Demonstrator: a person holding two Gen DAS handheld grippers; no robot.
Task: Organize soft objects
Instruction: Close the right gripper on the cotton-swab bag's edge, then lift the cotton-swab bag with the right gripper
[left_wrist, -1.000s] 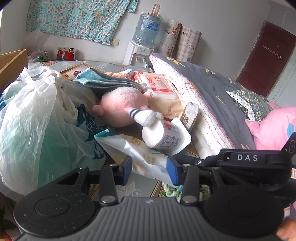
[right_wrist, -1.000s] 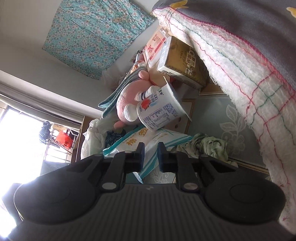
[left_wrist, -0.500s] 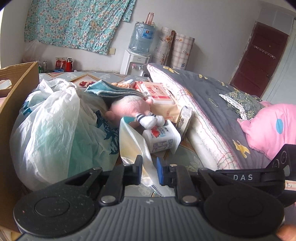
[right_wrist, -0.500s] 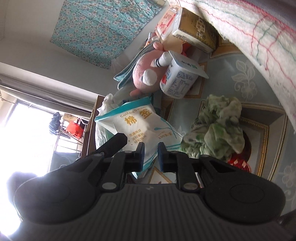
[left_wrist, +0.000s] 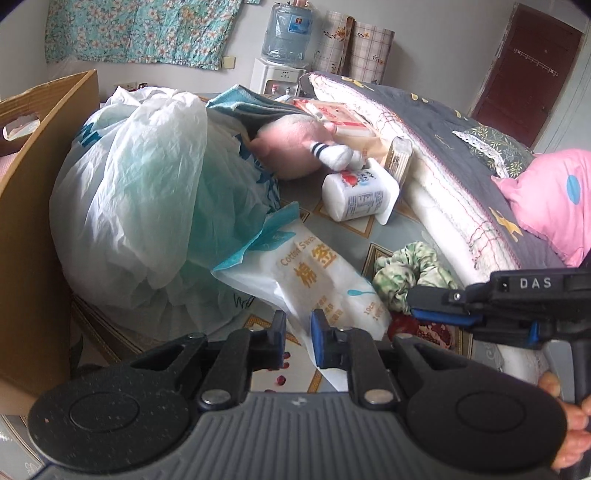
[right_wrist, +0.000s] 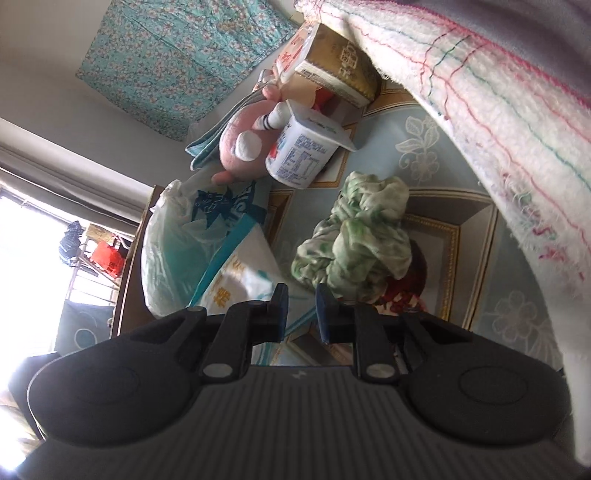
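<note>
A white and teal cotton swab bag (left_wrist: 314, 266) lies on the patterned mat. My left gripper (left_wrist: 298, 338) is shut on its near edge. A crumpled green cloth (left_wrist: 410, 266) lies just right of the bag. My right gripper (left_wrist: 413, 306) reaches in from the right, jaws together, tips at the cloth's near edge. In the right wrist view the right gripper (right_wrist: 302, 310) sits between the bag (right_wrist: 236, 280) and the green cloth (right_wrist: 354, 240), with nothing clearly pinched. A pink plush toy (left_wrist: 291, 147) lies farther back.
A stuffed white plastic bag (left_wrist: 147, 206) leans on a cardboard box (left_wrist: 37, 221) at the left. A yogurt cup (left_wrist: 354, 195) lies on its side by the plush. A folded quilt (left_wrist: 461, 177) and a pink pillow (left_wrist: 554, 199) fill the right. A hand (left_wrist: 569, 424) holds the right gripper.
My left gripper went from open to shut on the cotton swab bag and drew back with it. The right gripper drew back too, bringing the green cloth into its view.
</note>
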